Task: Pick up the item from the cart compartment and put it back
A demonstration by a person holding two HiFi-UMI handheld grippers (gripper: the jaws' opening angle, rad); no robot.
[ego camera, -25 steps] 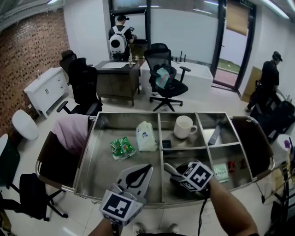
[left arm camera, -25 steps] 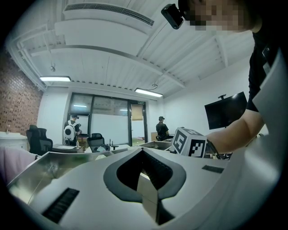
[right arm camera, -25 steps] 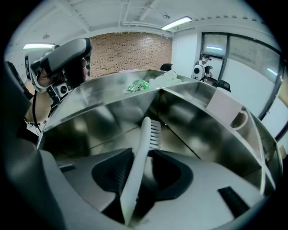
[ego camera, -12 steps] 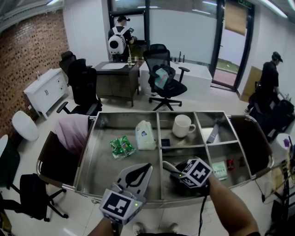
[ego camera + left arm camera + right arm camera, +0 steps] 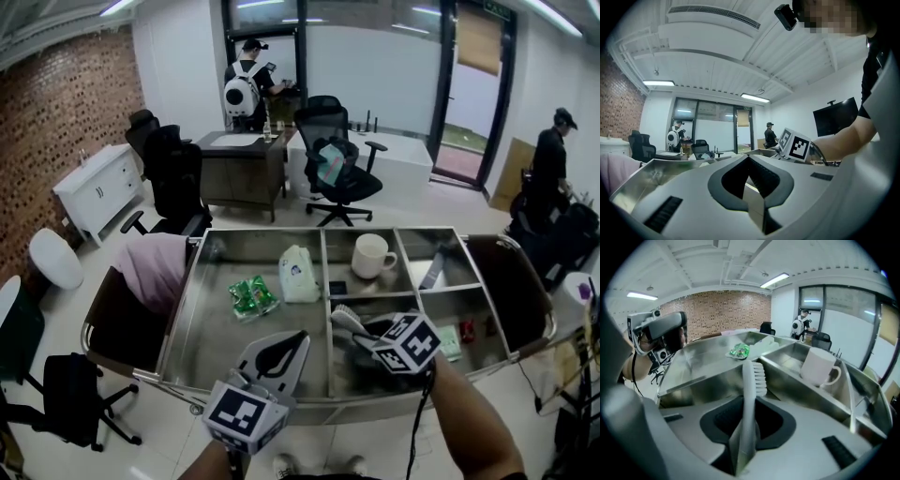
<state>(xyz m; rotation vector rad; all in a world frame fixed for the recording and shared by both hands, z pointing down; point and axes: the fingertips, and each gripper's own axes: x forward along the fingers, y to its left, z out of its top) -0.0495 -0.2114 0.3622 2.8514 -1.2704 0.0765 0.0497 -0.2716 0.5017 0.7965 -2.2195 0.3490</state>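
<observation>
The steel cart (image 5: 214,339) lies below me, split into compartments. My right gripper (image 5: 364,336) hovers over the front middle compartment, shut on the handle of a white brush (image 5: 344,319). Its jaws have just been closing, with the brush between them. In the right gripper view the brush (image 5: 753,376) stands up out of the jaws of the right gripper (image 5: 749,405), bristles facing right. My left gripper (image 5: 298,342) is held level over the cart's front edge, shut and holding nothing; in the left gripper view the left gripper's (image 5: 749,158) tips meet.
A white mug (image 5: 373,255), a tissue pack (image 5: 298,275) and a green packet (image 5: 249,296) lie in the cart, with small items in the right compartments (image 5: 450,339). A pink cloth (image 5: 155,267) hangs at the cart's left end. Office chairs, desks and two people stand beyond.
The right gripper has risen a little out of the front middle compartment, taking the white brush up with it. The left gripper has kept still.
</observation>
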